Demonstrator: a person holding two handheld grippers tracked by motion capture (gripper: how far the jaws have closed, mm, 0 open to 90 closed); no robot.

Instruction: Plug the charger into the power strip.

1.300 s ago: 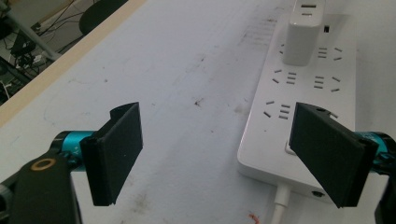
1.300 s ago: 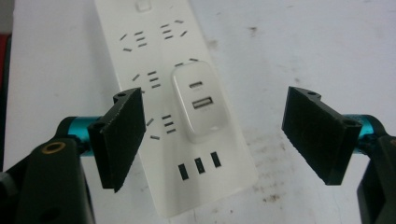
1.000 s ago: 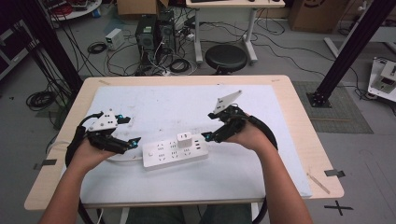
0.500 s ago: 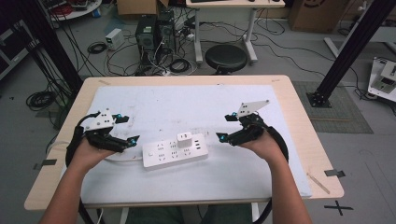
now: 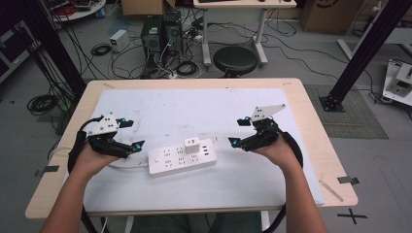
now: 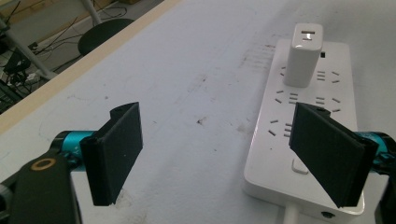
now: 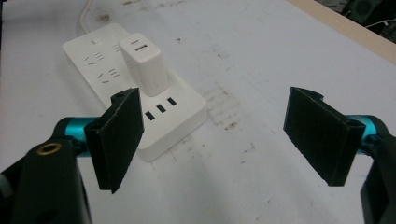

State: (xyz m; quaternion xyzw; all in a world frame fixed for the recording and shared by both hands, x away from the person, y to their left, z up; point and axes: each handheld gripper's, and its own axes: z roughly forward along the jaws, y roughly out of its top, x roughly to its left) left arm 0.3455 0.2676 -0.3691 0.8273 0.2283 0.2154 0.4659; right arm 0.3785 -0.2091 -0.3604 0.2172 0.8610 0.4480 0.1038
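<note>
grippers, left (image 5: 137, 144) and right (image 5: 233, 141), flanked with jaws spread a rigid, smooth-looking power strip (image 5: 182, 157); its charger (image 5: 191, 145) likely offered the surest hold.

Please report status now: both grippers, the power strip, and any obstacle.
Left gripper open, empty. Right gripper open, empty. White plastic power strip flat between them, small white charger plugged in. Nothing in the way.

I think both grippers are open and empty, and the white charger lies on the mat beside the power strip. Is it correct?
Not quite. The charger is plugged upright into the power strip, as the left gripper view shows. Left gripper and right gripper are indeed open and empty.
</note>
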